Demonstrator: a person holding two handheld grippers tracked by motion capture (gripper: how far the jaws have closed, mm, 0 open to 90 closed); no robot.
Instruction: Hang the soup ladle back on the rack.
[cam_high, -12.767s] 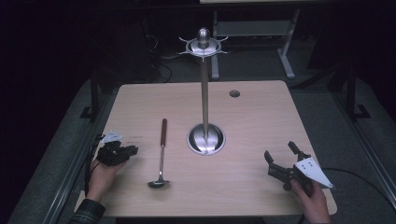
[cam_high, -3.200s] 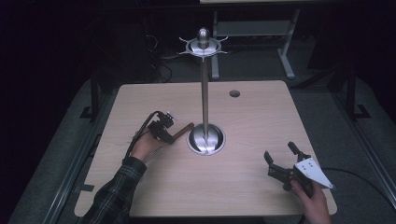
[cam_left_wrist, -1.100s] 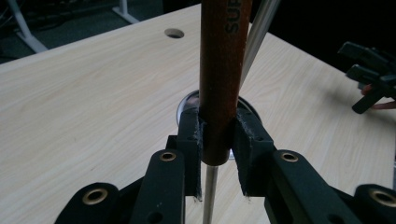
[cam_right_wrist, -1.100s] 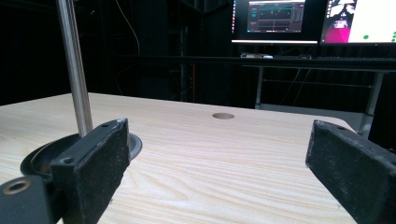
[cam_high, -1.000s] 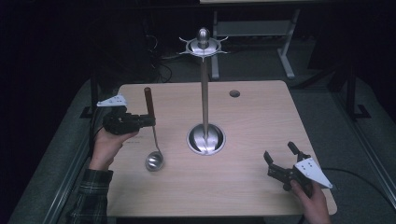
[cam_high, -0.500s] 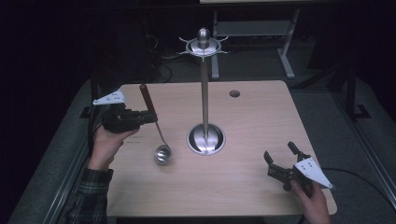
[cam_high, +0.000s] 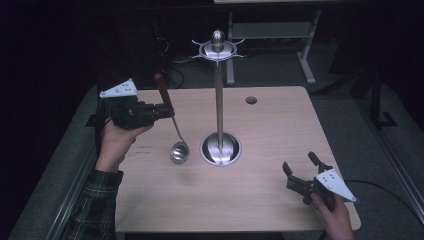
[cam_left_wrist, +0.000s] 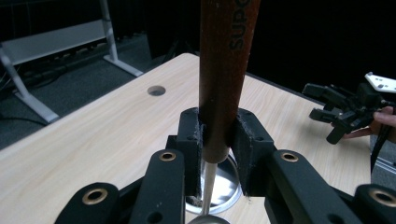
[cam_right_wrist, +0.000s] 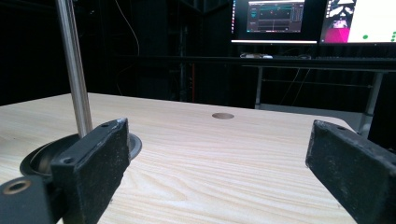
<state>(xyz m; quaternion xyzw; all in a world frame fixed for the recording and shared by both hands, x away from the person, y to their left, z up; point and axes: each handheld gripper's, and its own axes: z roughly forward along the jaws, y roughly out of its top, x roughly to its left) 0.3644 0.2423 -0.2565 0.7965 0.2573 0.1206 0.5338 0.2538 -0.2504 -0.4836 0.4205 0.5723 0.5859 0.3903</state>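
Note:
A ladle (cam_high: 174, 131) with a brown wooden handle (cam_left_wrist: 227, 70) and a steel bowl (cam_high: 179, 152) hangs upright above the table's left half. My left gripper (cam_high: 161, 111) is shut on the handle, with both pads pressed on the wood low down near the steel shaft. A steel utensil stand (cam_high: 218, 90) rises from a round base (cam_high: 220, 149) at the table's middle, with hooks at its top (cam_high: 217, 48). My right gripper (cam_high: 299, 176) stands open near the front right corner, nothing between its jaws. The stand's pole (cam_right_wrist: 74, 65) shows in the right gripper view.
The wooden table (cam_high: 250, 200) has a round cable hole (cam_high: 251, 100) at the back right. Table legs and cables (cam_high: 305, 45) stand in the dark behind it. Monitors (cam_right_wrist: 317, 21) glow far off in the right gripper view.
My left gripper has lifted the ladle higher and carried it a little toward the stand, the handle now tilted. The right gripper has kept still.

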